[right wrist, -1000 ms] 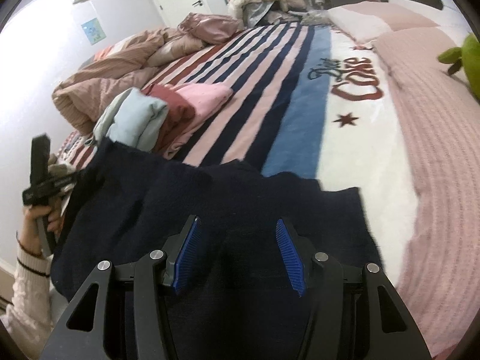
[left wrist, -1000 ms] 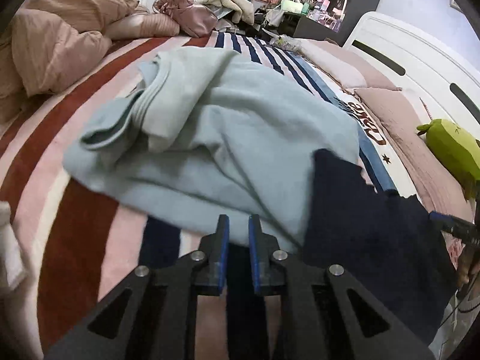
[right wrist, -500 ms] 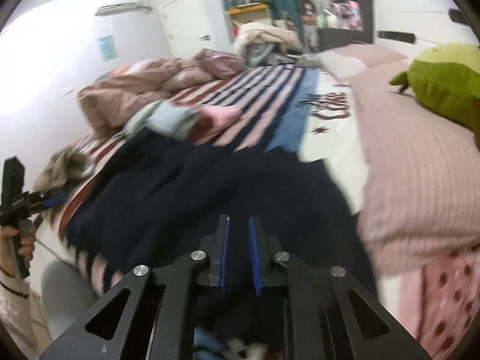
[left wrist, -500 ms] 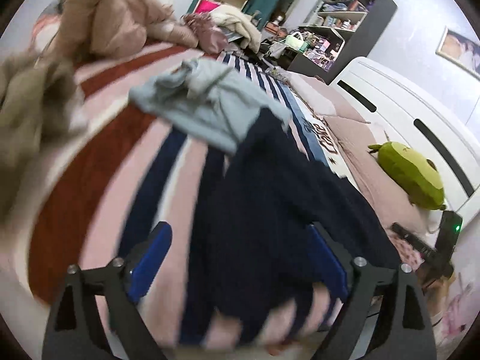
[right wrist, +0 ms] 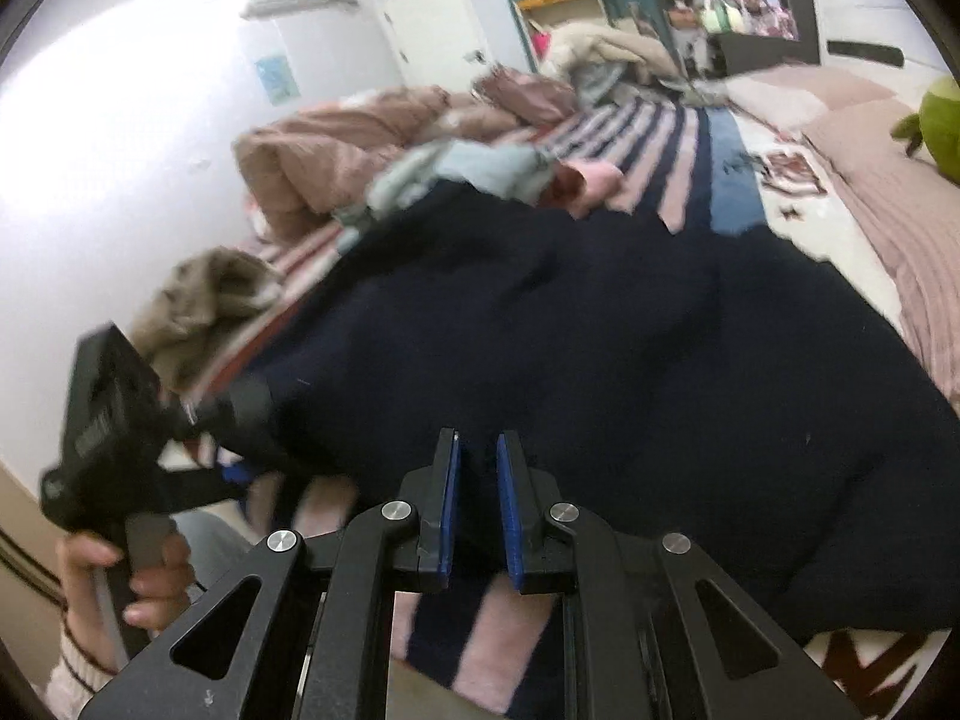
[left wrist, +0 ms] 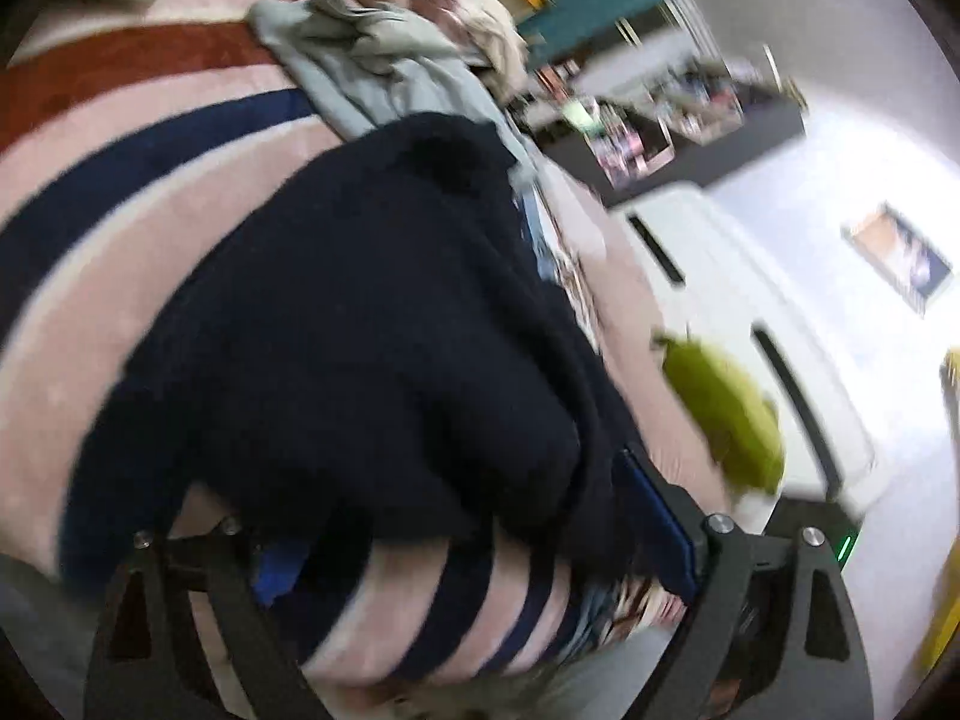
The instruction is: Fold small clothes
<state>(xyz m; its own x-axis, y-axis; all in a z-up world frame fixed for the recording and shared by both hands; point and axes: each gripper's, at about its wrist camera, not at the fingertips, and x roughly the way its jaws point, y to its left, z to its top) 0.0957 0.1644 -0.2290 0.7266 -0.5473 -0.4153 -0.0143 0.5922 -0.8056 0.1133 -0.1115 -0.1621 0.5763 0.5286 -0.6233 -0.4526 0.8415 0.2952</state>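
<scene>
A dark navy garment (left wrist: 372,324) lies spread on the striped blanket (left wrist: 120,150), bunched near the bed's front edge. My left gripper (left wrist: 468,540) is open wide and rolled to one side. The garment's near edge hangs over and between its fingers, and the pads do not press on it. In the right wrist view the navy garment (right wrist: 630,360) fills the middle. My right gripper (right wrist: 479,504) is shut on its near hem. The left gripper (right wrist: 246,435) shows at the left of that view, held by a hand (right wrist: 144,576), at the garment's left corner.
A pale blue-grey sweater (right wrist: 474,171) and pink and red folded clothes (right wrist: 591,180) lie beyond the navy garment. A tan quilt (right wrist: 336,162) and a beige garment (right wrist: 204,294) sit at the left. A green plush toy (left wrist: 726,420) lies by the white headboard (left wrist: 750,276).
The left gripper went from shut to wide open, rolled and swung along the bed. The right gripper closed on the navy garment. The garment came nearer the bed's front edge.
</scene>
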